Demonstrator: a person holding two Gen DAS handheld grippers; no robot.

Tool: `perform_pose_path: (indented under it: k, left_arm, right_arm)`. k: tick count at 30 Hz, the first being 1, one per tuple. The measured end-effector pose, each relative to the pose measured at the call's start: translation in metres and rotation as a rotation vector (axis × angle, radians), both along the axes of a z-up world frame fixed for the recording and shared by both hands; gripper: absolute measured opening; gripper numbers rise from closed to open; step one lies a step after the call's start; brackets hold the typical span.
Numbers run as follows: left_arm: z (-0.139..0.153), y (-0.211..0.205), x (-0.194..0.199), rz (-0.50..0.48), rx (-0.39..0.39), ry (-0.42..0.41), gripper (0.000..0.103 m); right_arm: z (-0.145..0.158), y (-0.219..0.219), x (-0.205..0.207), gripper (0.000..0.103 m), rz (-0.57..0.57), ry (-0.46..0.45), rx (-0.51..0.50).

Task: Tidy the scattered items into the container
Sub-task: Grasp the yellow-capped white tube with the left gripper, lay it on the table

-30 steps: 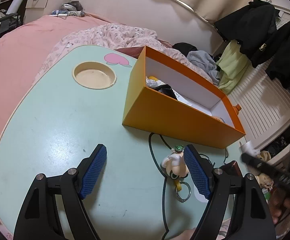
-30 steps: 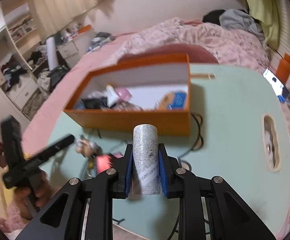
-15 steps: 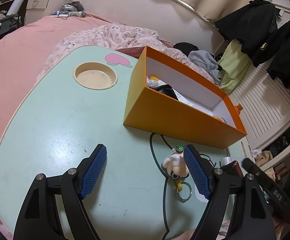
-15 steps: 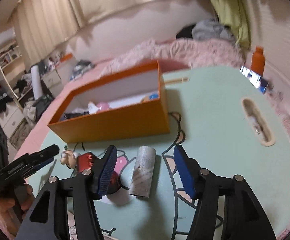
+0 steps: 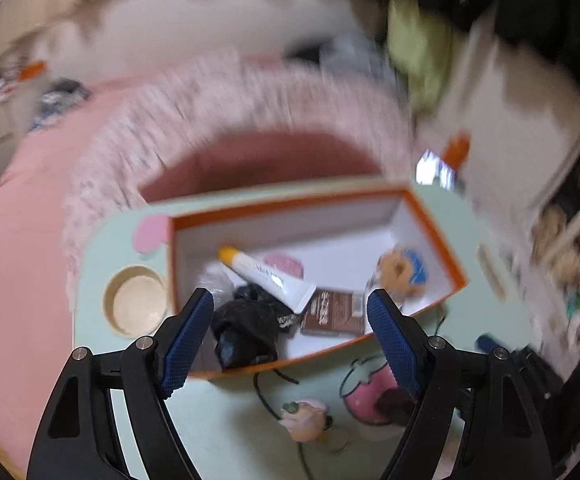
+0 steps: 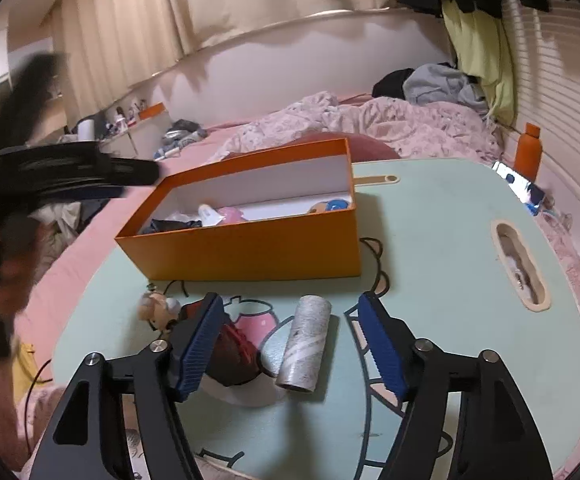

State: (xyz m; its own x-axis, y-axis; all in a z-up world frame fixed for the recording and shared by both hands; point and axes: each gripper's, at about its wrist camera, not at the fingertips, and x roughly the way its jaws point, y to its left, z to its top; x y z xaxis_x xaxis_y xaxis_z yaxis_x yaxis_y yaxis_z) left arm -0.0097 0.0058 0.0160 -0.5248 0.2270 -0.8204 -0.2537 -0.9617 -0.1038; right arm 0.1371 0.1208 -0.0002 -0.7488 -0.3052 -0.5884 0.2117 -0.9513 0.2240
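Orange cardboard box [image 6: 250,248] stands toward the far edge of the mint-green bench [image 6: 442,240], already holding a tube, a dark bundle and a packet. Outside it, the grey marbled cylinder [image 6: 306,344] lies flat between the opening jaws of the right hand-held gripper [image 6: 290,344], untouched by either pad. Being round, it could roll toward the near edge if nudged. Over the box, the left hand-held gripper [image 5: 290,340] hangs spread and empty; the small cream figurine keychain [image 6: 158,310] and dark red pouch [image 6: 234,356] wait near the box's front wall.
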Motion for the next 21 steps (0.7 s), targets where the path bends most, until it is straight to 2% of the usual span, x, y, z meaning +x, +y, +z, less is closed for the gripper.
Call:
perform_pose_path:
  k: [2, 5, 6, 7, 8, 10, 13, 16, 18, 19, 21]
  left_arm:
    - [-0.015, 0.006, -0.028, 0.003, -0.049, -0.141, 0.079]
    - [-0.027, 0.003, -0.047, 0.026, 0.023, -0.233, 0.079]
    - [-0.031, 0.003, -0.053, 0.039, 0.016, -0.254, 0.076]
    - [-0.034, 0.002, -0.057, 0.055, 0.001, -0.266, 0.065]
    - [-0.038, 0.002, -0.062, 0.071, -0.020, -0.279, 0.060]
    - [-0.044, 0.004, -0.068, 0.097, -0.029, -0.301, 0.060]
    - [-0.052, 0.005, -0.079, 0.117, 0.019, -0.338, 0.060]
    - [-0.053, 0.012, -0.086, 0.148, -0.031, -0.300, 0.059]
    - [-0.054, 0.015, -0.090, 0.152, -0.063, -0.282, 0.049]
    - [-0.057, 0.015, -0.092, 0.147, -0.051, -0.295, 0.041]
    - [-0.060, 0.013, -0.094, 0.135, 0.003, -0.302, 0.040]
  right_arm:
    - [-0.001, 0.001, -0.001, 0.071, 0.001, -0.006, -0.007]
    - [-0.002, 0.002, -0.001, 0.071, 0.000, -0.005, -0.021]
    - [-0.002, 0.002, -0.001, 0.071, -0.001, -0.006, -0.024]
    - [-0.002, 0.002, -0.001, 0.073, -0.002, -0.006, -0.024]
    - [-0.001, 0.002, -0.001, 0.075, -0.003, -0.005, -0.025]
    - [-0.001, 0.002, -0.001, 0.076, -0.006, -0.002, -0.027]
    - [-0.001, 0.002, -0.001, 0.077, -0.009, -0.003, -0.035]
    - [-0.002, 0.003, -0.003, 0.077, -0.009, -0.008, -0.039]
    - [-0.002, 0.003, -0.003, 0.077, -0.010, -0.008, -0.039]
    - [-0.002, 0.003, -0.003, 0.077, -0.010, -0.008, -0.040]
    - [-0.003, 0.003, -0.002, 0.078, -0.012, -0.009, -0.042]
